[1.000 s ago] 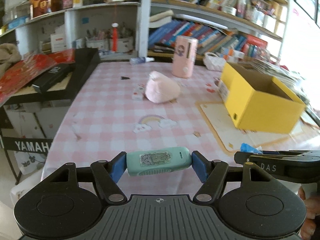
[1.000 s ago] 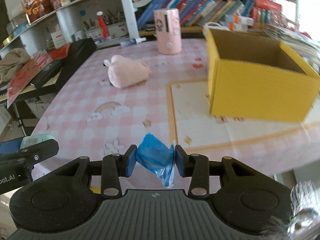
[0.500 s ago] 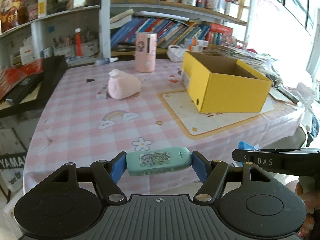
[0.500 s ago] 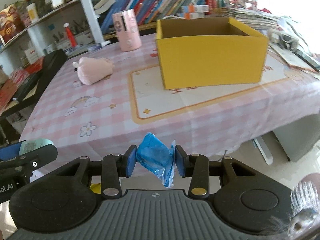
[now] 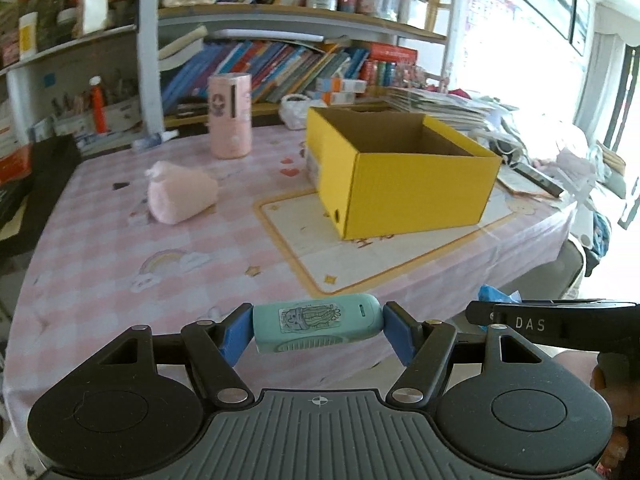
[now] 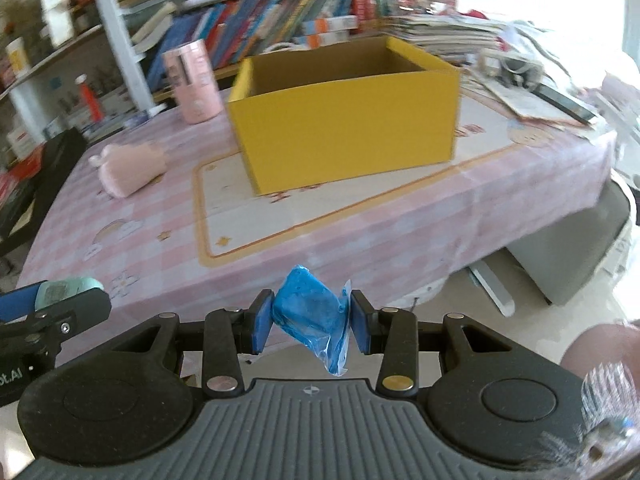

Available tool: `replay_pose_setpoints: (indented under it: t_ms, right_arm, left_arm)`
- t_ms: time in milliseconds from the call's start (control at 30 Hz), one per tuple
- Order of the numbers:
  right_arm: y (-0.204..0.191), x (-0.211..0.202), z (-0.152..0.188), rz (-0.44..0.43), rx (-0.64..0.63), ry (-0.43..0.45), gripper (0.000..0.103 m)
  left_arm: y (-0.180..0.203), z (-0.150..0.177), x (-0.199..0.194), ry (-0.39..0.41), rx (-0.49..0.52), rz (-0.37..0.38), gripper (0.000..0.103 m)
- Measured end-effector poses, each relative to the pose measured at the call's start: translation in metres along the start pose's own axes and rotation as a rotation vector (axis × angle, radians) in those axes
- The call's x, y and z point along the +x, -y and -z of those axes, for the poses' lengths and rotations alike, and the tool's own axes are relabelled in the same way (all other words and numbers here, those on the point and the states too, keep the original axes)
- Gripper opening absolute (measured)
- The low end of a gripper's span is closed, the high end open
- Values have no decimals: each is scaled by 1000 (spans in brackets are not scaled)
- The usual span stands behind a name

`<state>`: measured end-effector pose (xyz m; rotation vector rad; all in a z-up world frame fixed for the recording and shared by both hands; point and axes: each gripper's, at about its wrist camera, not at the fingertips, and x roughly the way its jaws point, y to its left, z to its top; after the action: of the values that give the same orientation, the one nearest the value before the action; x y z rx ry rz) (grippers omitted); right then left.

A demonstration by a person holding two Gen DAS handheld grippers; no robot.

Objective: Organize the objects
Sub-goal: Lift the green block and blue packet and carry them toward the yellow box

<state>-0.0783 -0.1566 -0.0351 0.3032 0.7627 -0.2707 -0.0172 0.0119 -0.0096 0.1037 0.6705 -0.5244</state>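
Observation:
My left gripper (image 5: 316, 326) is shut on a teal case with a cactus sticker (image 5: 316, 322), held crosswise near the table's front edge. My right gripper (image 6: 307, 320) is shut on a blue plastic-wrapped packet (image 6: 310, 314), held off the table's near edge. An open yellow cardboard box (image 5: 400, 170) stands on the pink checked tablecloth (image 5: 100, 240); it also shows in the right wrist view (image 6: 348, 120). A pink plush pouch (image 5: 180, 196) lies left of the box, and a pink cylinder (image 5: 231, 116) stands behind it.
Bookshelves (image 5: 280, 60) run along the back of the table. A black keyboard case (image 5: 36, 184) sits at the left edge. Papers and a dark flat device (image 6: 560, 98) lie at the right end. A grey appliance (image 6: 580, 240) stands on the floor at the right.
Both grippers have pulled back from over the table towards its front edge and swung right, so the yellow box sits more central. Both still hold their objects.

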Motion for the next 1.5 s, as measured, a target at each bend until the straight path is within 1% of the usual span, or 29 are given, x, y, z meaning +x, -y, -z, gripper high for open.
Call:
replay_pose_setpoints:
  t_ms: [333, 500, 600, 733, 967, 1100, 1200, 1333, 1500]
  right_arm:
    - [28, 11, -20, 48, 25, -1, 38]
    - [42, 22, -36, 58, 28, -2, 38]
    - [47, 27, -50, 55, 20, 14, 38]
    - [56, 33, -77, 46, 8, 65, 38]
    - [70, 44, -145, 13, -35, 203, 38]
    - [77, 57, -178, -27, -42, 237, 38]
    - [81, 69, -196, -52, -51, 239, 38]
    - [81, 89, -211, -86, -88, 219, 38]
    - [76, 112, -220, -127, -144, 180, 38]
  left_arm:
    - [27, -22, 29, 15, 50, 51, 69]
    - [37, -38, 40, 62, 68, 54, 69]
    - [44, -52, 49, 97, 92, 39, 69]
    - [53, -75, 60, 147, 128, 26, 69]
    - [72, -118, 92, 209, 154, -3, 69]
    - [82, -135, 110, 209, 159, -20, 69]
    - [89, -142, 122, 196, 161, -32, 69]
    - [95, -147, 139, 172, 153, -50, 69]
    - [97, -151, 162, 130, 142, -68, 70]
